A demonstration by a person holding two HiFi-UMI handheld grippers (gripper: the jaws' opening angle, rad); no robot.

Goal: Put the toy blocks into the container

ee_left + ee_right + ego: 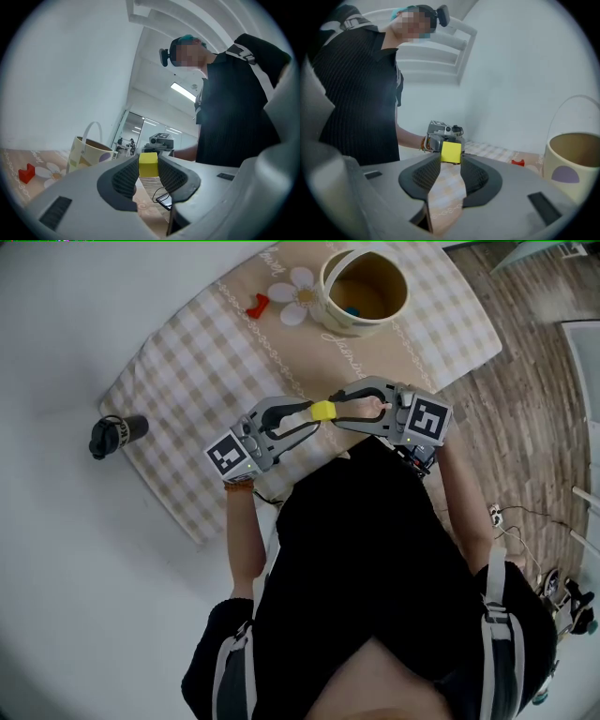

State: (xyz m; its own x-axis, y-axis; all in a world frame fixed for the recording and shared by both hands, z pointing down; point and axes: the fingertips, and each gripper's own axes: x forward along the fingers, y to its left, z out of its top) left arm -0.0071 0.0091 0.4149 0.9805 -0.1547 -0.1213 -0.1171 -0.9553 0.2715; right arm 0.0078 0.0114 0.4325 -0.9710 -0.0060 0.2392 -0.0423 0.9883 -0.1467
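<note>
Got my left hand-held gripper (310, 413) and right hand-held gripper (337, 407) both pinched shut on the same yellow block (322, 410), short of the container (337, 322).

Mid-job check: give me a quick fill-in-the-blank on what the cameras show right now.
The left gripper and right gripper both clamp the held block, coloured ___.
The loose block on the cloth is ___.
The container stands with its open mouth facing ___.
Missing: yellow; red; up.

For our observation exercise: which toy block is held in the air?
The yellow block, held between the left gripper and the right gripper; the red block lies on the cloth.
</note>
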